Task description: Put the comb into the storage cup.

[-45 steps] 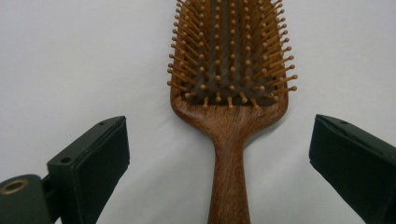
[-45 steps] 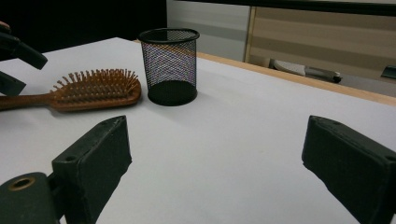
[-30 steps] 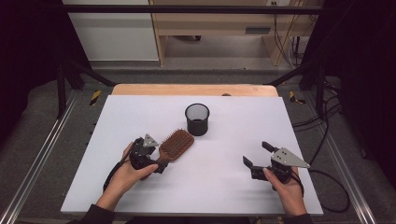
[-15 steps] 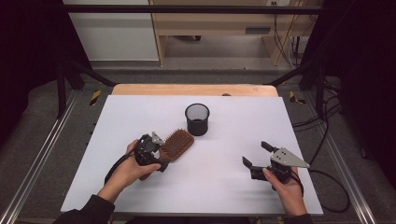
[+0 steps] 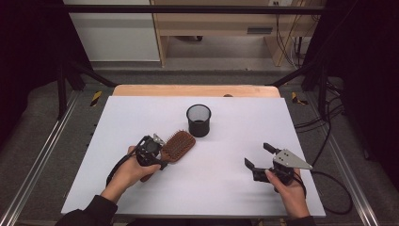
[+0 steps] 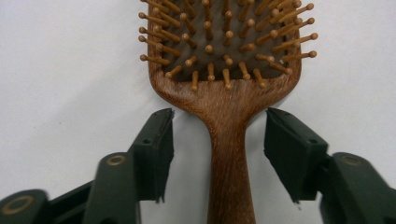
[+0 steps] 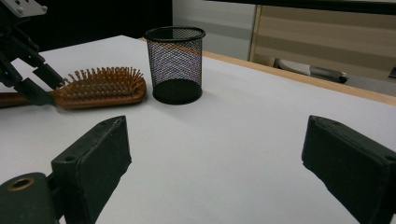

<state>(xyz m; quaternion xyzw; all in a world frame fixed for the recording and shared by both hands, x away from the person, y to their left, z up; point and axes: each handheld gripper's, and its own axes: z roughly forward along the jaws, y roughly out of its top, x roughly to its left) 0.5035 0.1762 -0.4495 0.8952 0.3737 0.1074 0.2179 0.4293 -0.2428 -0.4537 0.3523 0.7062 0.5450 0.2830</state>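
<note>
High view: black mesh cup [image 5: 198, 120] upright near middle of white table [image 5: 141, 108], mouth open, nothing seen inside; dark floor of cup visible through mesh in right gripper view [image 7: 176, 64], likewise nothing seen in it. Wooden hairbrush [image 5: 175, 148] flat on table just left and toward the person from cup, bristles up, head pointing at cup, close beside it but apart. Handle running back under left gripper [image 5: 153, 153], held in left hand [image 5: 129, 170].

Left gripper view: brush handle [image 6: 229, 154] rising between the two black jaws, roughly centred, slightly nearer the right-hand one. Jaws flanking the neck where handle widens into head. Clear strip of white table on each side between pads and wood; no contact visible. Jaws just been closing in on handle, not yet pressing, so brush not gripped, lying on table by own weight.

Right gripper [image 5: 258, 157] at right of table near front edge, well apart from brush and cup, held in right hand [image 5: 288, 187]. Jaws spread wide in right gripper view, nothing between them, bare table beneath.
</note>
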